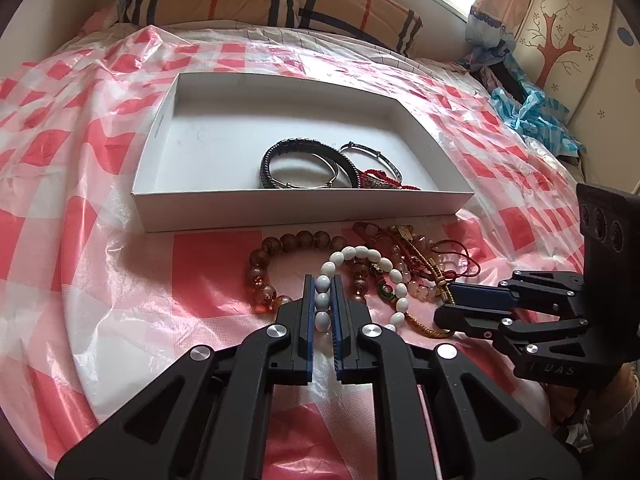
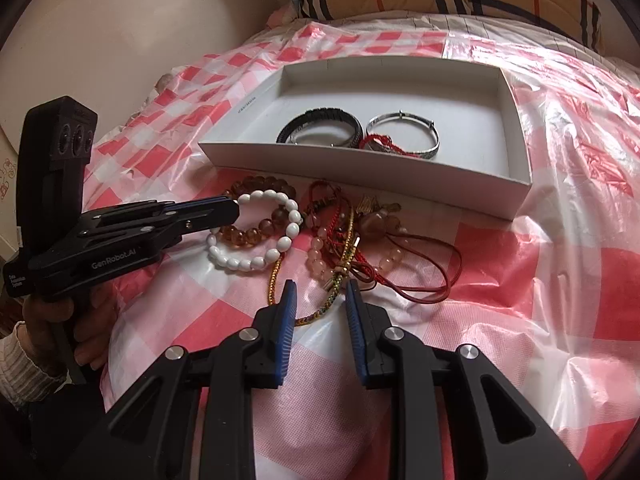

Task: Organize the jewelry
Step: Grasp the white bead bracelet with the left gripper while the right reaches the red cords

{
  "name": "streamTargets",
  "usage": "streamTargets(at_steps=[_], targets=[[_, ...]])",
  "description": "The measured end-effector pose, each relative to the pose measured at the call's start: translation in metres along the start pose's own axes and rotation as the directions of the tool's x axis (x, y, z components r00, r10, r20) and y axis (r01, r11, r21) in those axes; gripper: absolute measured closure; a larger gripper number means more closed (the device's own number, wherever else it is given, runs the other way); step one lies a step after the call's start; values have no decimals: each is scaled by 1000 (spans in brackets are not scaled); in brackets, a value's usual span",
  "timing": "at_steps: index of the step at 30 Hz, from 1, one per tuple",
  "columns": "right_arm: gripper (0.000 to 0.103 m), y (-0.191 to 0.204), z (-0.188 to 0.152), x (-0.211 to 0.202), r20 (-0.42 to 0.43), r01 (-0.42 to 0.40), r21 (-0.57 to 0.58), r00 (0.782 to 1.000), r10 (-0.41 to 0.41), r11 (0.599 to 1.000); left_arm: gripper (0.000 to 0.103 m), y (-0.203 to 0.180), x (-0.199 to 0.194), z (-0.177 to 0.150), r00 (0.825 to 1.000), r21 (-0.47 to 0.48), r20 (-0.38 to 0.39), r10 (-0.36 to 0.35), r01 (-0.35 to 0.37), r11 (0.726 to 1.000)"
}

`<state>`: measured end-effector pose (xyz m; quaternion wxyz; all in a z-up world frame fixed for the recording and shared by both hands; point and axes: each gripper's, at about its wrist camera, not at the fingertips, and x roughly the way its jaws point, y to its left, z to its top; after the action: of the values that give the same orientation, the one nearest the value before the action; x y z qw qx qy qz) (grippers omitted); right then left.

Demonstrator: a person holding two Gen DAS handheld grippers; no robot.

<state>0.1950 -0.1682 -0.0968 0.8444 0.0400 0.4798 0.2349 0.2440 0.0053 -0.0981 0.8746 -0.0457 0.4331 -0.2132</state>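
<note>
Gripping the white bead bracelet (image 1: 362, 276) near the box's (image 1: 280, 216) front wall, left gripper (image 1: 322, 280) was clamped shut on it. Right gripper (image 2: 320, 292) stood part-open over the braided cord (image 2: 316, 316), seemingly untouched. Next: lift into box.

Our count of the jewelry, in the box and out

We count one white box (image 2: 516, 184) holding four pieces: one black bracelet (image 2: 320, 118), two silver bangles (image 2: 416, 124), one red cord bracelet (image 2: 384, 142). Outside we see one white bead bracelet (image 2: 256, 262), one amber bead bracelet (image 1: 260, 276), and a cord tangle (image 2: 352, 248) we cannot count.
</note>
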Motion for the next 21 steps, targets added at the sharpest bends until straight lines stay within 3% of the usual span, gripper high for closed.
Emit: streamTargets(at_steps=[2, 3, 4, 9, 14, 21], targets=[[79, 0, 4, 3, 1, 2, 9, 1000, -2, 1000, 96, -2, 3, 0, 1000, 12, -17, -3, 3, 1000], [89, 0, 5, 4, 0, 8, 12, 1000, -8, 1000, 96, -3, 4, 0, 1000, 17, -18, 1, -1, 1000], [93, 0, 6, 4, -2, 0, 17, 1000, 0, 1000, 96, -3, 4, 0, 1000, 19, -17, 2, -1, 1000], [94, -1, 3, -12, 26, -57, 58, 998, 56, 997, 96, -3, 1, -1, 1000, 15, -9, -3, 3, 1000], [97, -7, 3, -41, 125, -138, 118, 984, 124, 983, 96, -4, -11, 0, 1000, 9, 3, -29, 29, 1000], [97, 3, 14, -79, 221, -149, 105, 967, 123, 983, 96, -10, -39, 4, 998, 3, 36, -51, 51, 999]])
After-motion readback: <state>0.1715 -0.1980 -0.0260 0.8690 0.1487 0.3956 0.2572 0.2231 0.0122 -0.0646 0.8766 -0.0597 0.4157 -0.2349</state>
